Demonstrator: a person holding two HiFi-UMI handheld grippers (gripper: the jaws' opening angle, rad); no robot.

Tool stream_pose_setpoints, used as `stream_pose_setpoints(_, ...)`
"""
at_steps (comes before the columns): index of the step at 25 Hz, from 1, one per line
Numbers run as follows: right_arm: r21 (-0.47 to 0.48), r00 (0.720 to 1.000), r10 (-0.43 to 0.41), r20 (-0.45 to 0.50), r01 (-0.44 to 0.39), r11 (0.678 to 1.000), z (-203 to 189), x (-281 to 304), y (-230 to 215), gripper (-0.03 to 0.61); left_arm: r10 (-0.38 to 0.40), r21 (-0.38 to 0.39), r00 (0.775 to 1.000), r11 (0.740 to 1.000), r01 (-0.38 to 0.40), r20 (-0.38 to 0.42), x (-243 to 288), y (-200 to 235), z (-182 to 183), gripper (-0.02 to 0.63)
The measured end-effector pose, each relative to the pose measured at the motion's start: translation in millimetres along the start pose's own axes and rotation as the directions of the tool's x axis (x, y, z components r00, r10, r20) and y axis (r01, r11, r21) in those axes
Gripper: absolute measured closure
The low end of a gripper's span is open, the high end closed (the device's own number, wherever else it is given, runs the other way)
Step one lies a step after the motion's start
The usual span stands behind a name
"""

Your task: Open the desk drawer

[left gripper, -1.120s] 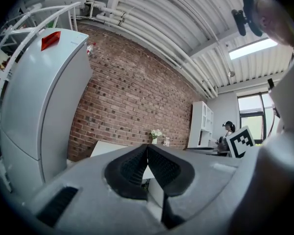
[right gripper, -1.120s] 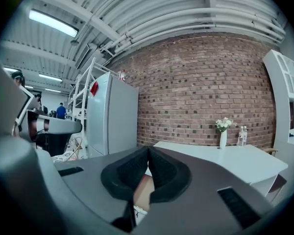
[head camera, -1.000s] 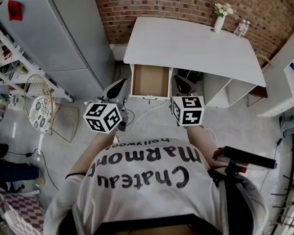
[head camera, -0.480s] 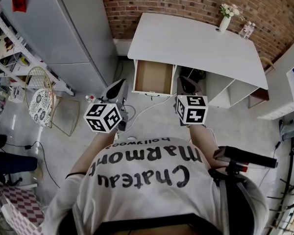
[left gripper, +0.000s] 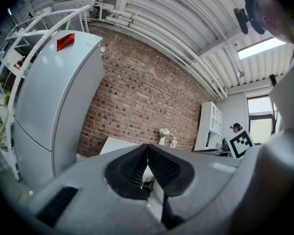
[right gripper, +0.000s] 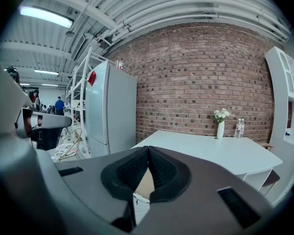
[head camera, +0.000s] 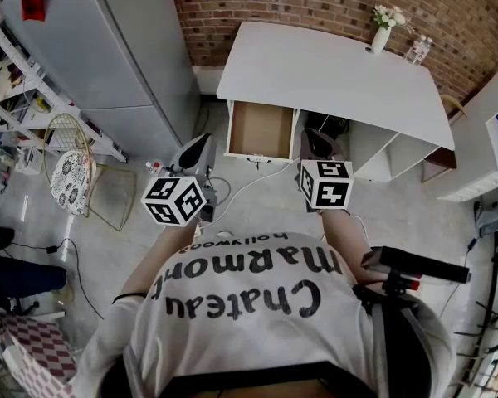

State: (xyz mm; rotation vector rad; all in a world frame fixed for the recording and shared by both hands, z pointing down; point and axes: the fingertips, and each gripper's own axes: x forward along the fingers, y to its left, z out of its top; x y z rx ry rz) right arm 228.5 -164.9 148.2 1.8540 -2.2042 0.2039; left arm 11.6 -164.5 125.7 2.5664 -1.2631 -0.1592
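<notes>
The white desk (head camera: 332, 73) stands against the brick wall. Its left drawer (head camera: 261, 131) is pulled out, and its bare brown inside shows. My left gripper (head camera: 196, 149) hovers over the floor, left of the drawer's front and apart from it. Its jaws are shut on nothing. My right gripper (head camera: 314, 143) hangs just right of the drawer front, also shut with nothing in it. In the right gripper view the drawer's brown inside (right gripper: 147, 185) peeks out below the closed jaw tips (right gripper: 148, 151). The left gripper view shows closed tips (left gripper: 147, 148) and the desk (left gripper: 122, 143) beyond.
A grey refrigerator (head camera: 108, 48) stands left of the desk, with a shelf rack (head camera: 17, 81) and a wire chair (head camera: 70, 181) further left. A vase of flowers (head camera: 382, 27) and bottles (head camera: 415, 50) sit on the desk's far right. Cables (head camera: 241, 185) lie on the floor.
The left gripper has drifted slightly away from the desk. The right gripper has held still. The drawer stays open and both grippers stay shut.
</notes>
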Motion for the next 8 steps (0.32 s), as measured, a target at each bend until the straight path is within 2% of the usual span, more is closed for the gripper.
stream_pose_setpoints(8, -0.003, 1.000, 0.000, 0.001, 0.000, 1.000, -2.3, -0.5, 3.7, 0.565, 0.003, 0.000, 1.000, 1.000, -0.003, 0.013, -2.1, 1.9, 2.0, 0.598)
